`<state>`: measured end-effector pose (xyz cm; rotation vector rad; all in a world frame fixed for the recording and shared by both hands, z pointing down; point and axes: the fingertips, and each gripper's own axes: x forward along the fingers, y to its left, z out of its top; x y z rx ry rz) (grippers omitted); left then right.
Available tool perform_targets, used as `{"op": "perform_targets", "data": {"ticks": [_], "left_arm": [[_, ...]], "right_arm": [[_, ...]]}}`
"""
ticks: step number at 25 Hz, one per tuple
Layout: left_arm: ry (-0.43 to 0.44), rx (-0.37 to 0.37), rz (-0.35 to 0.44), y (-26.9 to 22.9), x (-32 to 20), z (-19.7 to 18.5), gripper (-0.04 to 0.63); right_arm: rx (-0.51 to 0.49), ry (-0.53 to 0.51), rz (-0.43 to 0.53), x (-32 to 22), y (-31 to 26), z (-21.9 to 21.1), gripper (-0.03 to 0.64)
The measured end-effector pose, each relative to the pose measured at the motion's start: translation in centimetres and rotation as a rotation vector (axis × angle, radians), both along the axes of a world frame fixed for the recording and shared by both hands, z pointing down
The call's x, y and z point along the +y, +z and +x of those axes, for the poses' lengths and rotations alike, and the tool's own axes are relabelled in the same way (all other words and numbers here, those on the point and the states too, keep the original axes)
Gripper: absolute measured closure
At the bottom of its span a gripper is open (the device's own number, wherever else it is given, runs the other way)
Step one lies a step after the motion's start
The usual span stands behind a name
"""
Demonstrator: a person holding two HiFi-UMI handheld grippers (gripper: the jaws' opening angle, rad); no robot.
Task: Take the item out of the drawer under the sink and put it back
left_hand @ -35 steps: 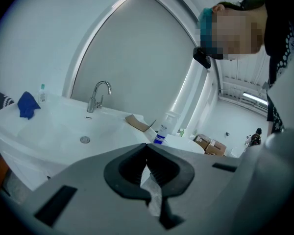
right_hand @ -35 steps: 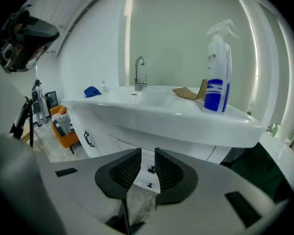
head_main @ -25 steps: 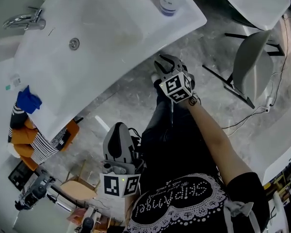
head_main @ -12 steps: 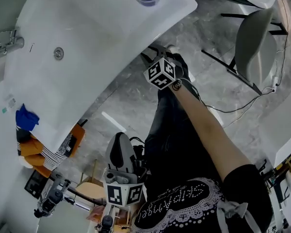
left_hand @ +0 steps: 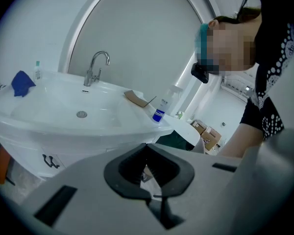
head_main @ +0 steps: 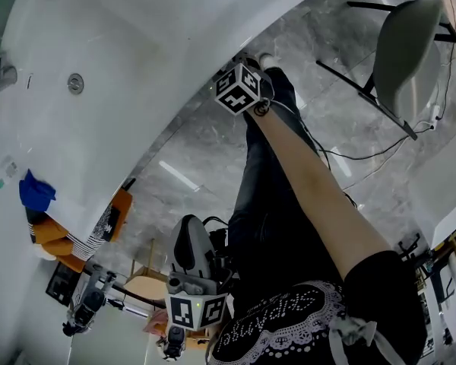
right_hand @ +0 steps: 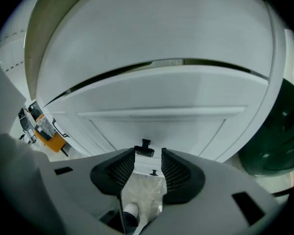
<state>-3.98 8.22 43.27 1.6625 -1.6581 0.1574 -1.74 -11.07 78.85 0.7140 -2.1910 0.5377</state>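
Drawer (right_hand: 157, 124) under sink (head_main: 137, 59): long axis horizontal, front facing right gripper (right_hand: 148, 155) (jaws opening, black knob (right_hand: 145, 147) between them). Left gripper (left_hand: 147, 146): jaws together, empty.

- The sink (head_main: 137, 59) rim overhangs at the upper middle of the head view, roofing the space before the closed drawer front (right_hand: 161, 121).
- At the centre of the right gripper view, the black handle (right_hand: 146, 148) stands between the opening jaws of the right gripper (right_hand: 148, 155), with a gap on each side.
- Bare floor (head_main: 205, 135) lies open at the centre of the head view.
- The chair (head_main: 406, 52) crowds the upper right, and the person's leg (head_main: 266, 196) fills the middle.
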Motion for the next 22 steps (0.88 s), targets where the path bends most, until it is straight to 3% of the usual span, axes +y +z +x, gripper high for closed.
{"op": "perform_targets", "data": {"ticks": [8, 22], "left_arm": [[-0.014, 0.016, -0.014, 0.3, -0.4, -0.5, 0.591], [-0.028, 0.029, -0.02, 0.7, -0.5, -1.4, 0.591]], "right_arm": [[-0.072, 0.023, -0.034, 0.5, 0.1, -1.1, 0.46], [-0.057, 0.047, -0.011, -0.6, 0.9, -1.6, 0.468]]}}
